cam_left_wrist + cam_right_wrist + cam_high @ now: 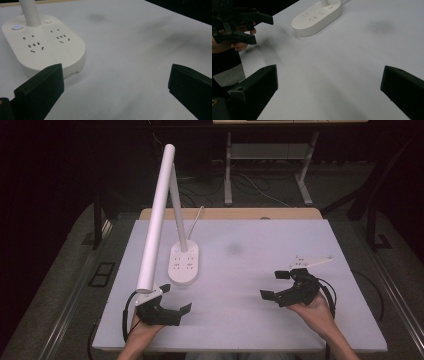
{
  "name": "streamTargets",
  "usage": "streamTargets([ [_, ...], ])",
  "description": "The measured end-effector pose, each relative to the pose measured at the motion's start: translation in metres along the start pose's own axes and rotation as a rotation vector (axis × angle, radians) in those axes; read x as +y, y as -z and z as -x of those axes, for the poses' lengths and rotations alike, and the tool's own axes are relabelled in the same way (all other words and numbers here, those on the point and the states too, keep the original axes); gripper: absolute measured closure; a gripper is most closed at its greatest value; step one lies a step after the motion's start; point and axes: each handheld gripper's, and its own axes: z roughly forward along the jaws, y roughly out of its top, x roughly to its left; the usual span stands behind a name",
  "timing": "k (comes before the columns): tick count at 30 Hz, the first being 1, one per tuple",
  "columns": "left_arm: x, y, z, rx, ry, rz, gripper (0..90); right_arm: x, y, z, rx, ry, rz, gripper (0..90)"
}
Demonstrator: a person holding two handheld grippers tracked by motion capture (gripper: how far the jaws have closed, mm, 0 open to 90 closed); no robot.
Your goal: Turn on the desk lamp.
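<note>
A white desk lamp stands at the left of the table. Its oval base (183, 262) carries socket holes, and its long tube head (155, 220) leans toward the front left. My left gripper (176, 298) sits open just in front of the base, under the tube's tip, with nothing between its jaws. The left gripper view puts the base (42, 47) close ahead on the left, with a blue-lit button (17, 27), beyond my open left gripper (116, 87). My right gripper (273, 284) is open and empty at the front right, turned toward the lamp base (317, 17) and the left gripper (259, 27).
A white mat (250, 320) covers the table, with a wooden strip (240, 213) along the far edge. A faint dark smudge (233, 249) marks the mat's middle. The lamp's cable (196, 219) runs off the back. Desk legs (228, 170) and cables lie on the floor beyond.
</note>
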Motion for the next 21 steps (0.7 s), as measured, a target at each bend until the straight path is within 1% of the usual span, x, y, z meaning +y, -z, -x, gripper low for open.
streamTargets([
  [5, 0.000, 0.000, 0.000, -0.001, 0.012, 0.003, 0.0, 0.008, -0.004, 0.000, 0.005, 0.010, -0.003, 0.5],
  [11, 0.000, -0.001, 0.000, -0.005, 0.010, 0.001, 0.0, 0.017, -0.011, 0.001, 0.011, 0.018, -0.016, 0.5],
  [12, 0.000, -0.001, 0.000, -0.006, 0.009, 0.000, 0.0, 0.019, -0.011, 0.002, 0.014, 0.012, -0.019, 0.5],
  [14, 0.000, -0.001, 0.000, -0.006, 0.007, 0.000, 0.0, 0.021, -0.012, 0.002, 0.013, 0.012, -0.019, 0.5],
  [15, 0.000, -0.001, 0.000, -0.006, 0.008, -0.001, 0.0, 0.025, -0.014, 0.003, 0.017, 0.012, -0.016, 0.5],
  [16, 0.000, -0.001, 0.000, -0.005, 0.008, -0.002, 0.0, 0.025, -0.014, 0.003, 0.017, 0.012, -0.016, 0.5],
  [17, 0.000, -0.001, 0.000, -0.007, 0.010, -0.001, 0.0, 0.029, -0.016, 0.004, 0.019, 0.020, -0.016, 0.5],
  [21, 0.000, -0.001, 0.000, -0.008, 0.011, 0.001, 0.0, 0.036, -0.019, 0.005, 0.022, 0.019, -0.016, 0.5],
])
